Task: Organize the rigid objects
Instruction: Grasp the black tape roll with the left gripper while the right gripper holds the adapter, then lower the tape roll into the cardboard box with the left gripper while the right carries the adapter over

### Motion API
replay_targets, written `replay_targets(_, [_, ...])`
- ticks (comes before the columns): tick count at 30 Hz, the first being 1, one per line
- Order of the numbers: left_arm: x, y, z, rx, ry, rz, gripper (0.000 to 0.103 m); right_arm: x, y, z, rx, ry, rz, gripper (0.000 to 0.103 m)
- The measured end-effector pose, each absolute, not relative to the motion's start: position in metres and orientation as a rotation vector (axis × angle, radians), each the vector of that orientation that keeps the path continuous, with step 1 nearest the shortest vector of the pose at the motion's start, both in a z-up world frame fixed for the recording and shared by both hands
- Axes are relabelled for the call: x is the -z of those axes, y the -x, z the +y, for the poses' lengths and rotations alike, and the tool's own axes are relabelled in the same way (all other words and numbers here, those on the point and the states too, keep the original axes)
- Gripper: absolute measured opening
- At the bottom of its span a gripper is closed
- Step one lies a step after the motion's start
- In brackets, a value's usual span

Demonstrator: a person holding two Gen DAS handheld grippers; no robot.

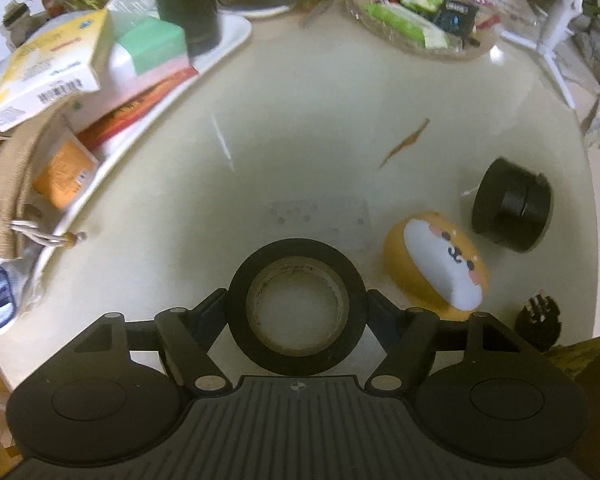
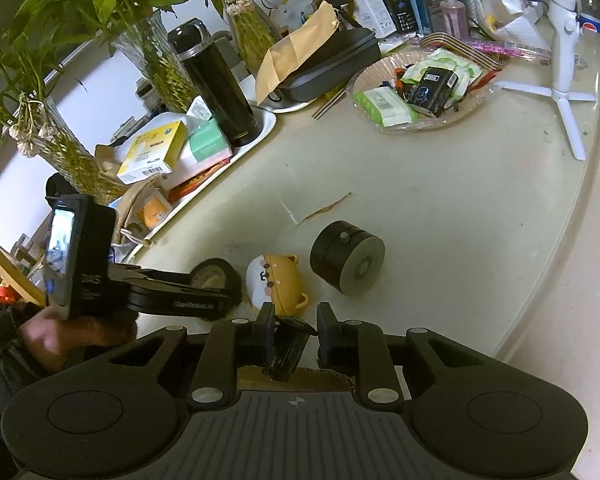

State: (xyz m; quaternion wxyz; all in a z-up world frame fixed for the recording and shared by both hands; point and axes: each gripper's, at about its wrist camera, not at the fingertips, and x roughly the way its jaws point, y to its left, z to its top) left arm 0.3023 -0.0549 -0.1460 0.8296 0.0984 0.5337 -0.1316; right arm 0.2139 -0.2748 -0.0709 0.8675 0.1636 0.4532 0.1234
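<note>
A black tape roll [image 1: 297, 307] lies flat on the table [image 1: 300, 152], with the left gripper [image 1: 296, 312] fingers touching its two sides. Just right of the roll sit a dog-faced case [image 1: 436, 264] and a black cylinder [image 1: 512, 208]. The right gripper [image 2: 292, 336] fingers pinch a small black object [image 2: 286, 346].

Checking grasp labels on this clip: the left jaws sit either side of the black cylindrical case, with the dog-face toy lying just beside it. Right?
Not quite. In the left wrist view the left gripper straddles the black tape roll, not the cylindrical case. The dog-face toy does lie beside the roll.
</note>
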Motion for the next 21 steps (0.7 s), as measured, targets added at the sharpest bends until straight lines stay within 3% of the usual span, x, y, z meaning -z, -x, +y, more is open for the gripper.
replay_targets(21, [0.047, -0.236, -0.024, 0.328, -0.091, 0.939, 0.072, 0.071, -0.203, -0.261, -0.324, -0.345, 0.968, 0.025])
